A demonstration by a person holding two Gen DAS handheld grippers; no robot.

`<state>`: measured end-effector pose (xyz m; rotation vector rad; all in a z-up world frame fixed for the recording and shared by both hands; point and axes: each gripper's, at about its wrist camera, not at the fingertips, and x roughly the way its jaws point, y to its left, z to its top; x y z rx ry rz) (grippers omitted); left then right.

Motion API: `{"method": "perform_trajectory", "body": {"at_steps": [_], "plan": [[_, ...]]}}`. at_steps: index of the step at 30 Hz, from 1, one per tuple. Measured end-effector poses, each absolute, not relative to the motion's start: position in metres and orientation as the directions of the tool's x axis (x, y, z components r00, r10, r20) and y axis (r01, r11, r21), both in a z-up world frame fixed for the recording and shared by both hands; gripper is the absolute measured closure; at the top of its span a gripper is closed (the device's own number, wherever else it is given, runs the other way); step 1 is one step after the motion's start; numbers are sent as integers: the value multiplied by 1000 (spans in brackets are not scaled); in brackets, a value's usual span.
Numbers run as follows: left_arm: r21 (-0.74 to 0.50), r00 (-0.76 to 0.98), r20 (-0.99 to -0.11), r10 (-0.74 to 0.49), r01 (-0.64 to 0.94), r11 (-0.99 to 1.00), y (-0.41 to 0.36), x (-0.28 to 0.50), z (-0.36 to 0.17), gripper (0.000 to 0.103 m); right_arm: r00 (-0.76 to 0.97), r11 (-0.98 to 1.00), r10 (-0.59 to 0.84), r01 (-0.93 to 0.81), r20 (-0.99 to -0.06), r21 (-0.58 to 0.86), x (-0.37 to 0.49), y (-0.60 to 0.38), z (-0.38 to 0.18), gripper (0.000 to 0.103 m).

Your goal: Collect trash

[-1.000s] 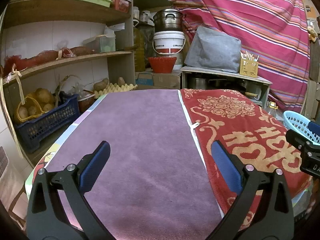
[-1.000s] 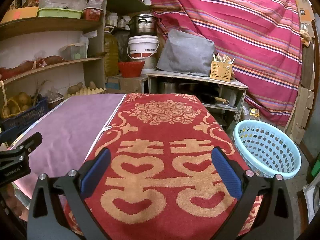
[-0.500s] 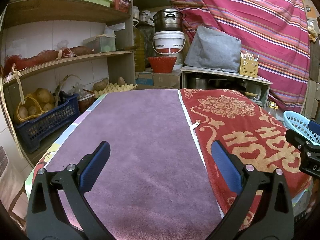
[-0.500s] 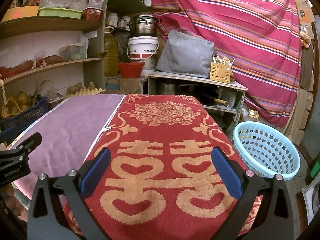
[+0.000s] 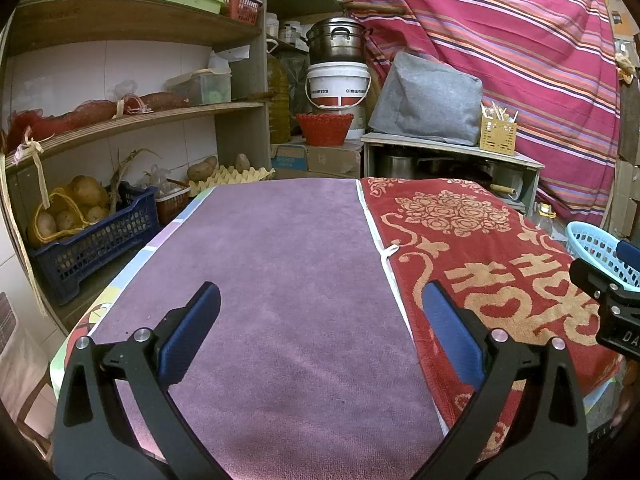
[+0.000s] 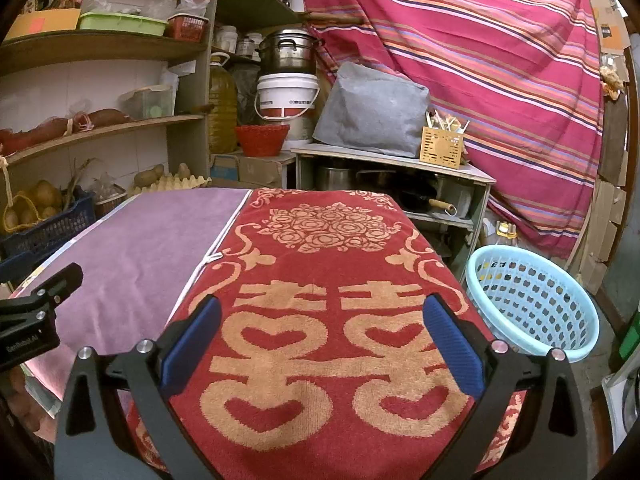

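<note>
My left gripper (image 5: 320, 300) hangs open over a purple towel (image 5: 280, 280) on the table, nothing between its blue pads. My right gripper (image 6: 320, 312) is open too, above a red towel (image 6: 328, 280) with gold hearts and roses. A light blue plastic basket (image 6: 532, 300) stands on the floor off the table's right side; its rim (image 5: 592, 240) shows at the right edge of the left wrist view. No loose trash shows on either towel. Each gripper's black body appears at the edge of the other's view.
Wooden shelves (image 5: 132, 120) on the left hold a blue crate of potatoes (image 5: 84, 232), an egg tray and bags. Behind the table stand a white bucket (image 5: 338, 84) with a steel pot on top, a red bowl, a grey cover on a low cabinet (image 6: 392, 160), and a striped cloth.
</note>
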<state>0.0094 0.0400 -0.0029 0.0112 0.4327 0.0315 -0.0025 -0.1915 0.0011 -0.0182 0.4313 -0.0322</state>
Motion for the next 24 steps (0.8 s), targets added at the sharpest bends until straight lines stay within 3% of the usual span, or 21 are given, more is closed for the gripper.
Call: {"method": "perform_trajectory", "body": {"at_steps": [24], "plan": [[40, 922, -386, 28, -13, 999, 37, 2, 5, 5, 910, 999, -43, 38, -412, -19, 0, -200, 2, 5]]}}
